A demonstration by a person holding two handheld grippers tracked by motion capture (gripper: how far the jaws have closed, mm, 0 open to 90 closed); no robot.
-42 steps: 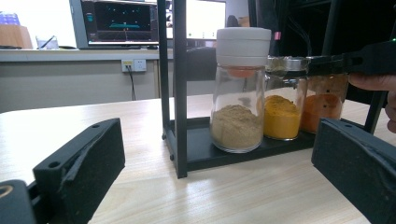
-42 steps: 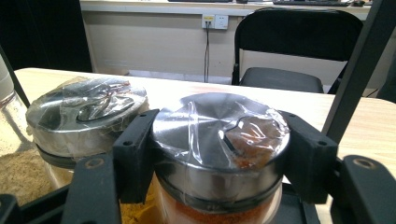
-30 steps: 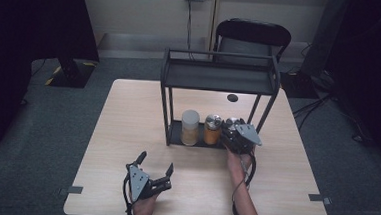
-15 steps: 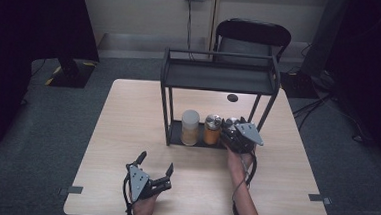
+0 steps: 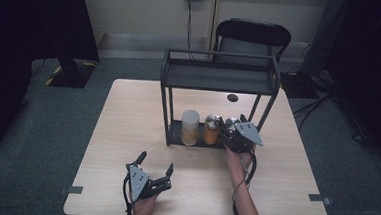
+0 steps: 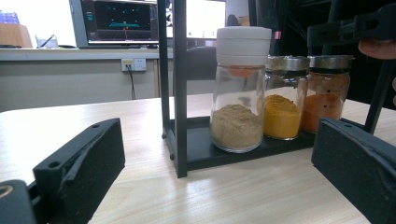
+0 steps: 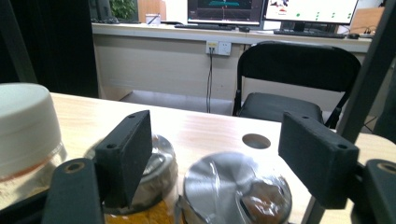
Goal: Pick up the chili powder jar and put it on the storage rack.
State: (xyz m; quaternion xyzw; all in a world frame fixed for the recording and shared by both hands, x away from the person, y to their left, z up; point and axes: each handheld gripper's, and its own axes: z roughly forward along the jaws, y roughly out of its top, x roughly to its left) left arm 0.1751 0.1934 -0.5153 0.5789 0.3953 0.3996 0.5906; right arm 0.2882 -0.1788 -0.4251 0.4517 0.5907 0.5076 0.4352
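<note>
A black metal rack (image 5: pixel 220 77) stands on the table, and three spice jars line its bottom shelf. From left to right they are a white-lidded jar of tan powder (image 6: pixel 238 93), a yellow jar (image 6: pixel 281 100) and an orange jar (image 6: pixel 327 93). My right gripper (image 5: pixel 232 127) reaches in at the orange jar. In the right gripper view its jaws straddle that jar's silver lid (image 7: pixel 236 186). They have just been opening, and the pads stand off the lid. My left gripper (image 5: pixel 155 165) rests open near the table's front edge with nothing between its jaws.
The rack's front post (image 6: pixel 180 84) stands just left of the white-lidded jar. A round hole (image 5: pixel 232 97) is cut in the tabletop behind the rack. Beyond the far edge of the table stands a black folding chair (image 5: pixel 253 33).
The right gripper has stayed at the right-hand jar with only a slight shift. The left gripper has not moved.
</note>
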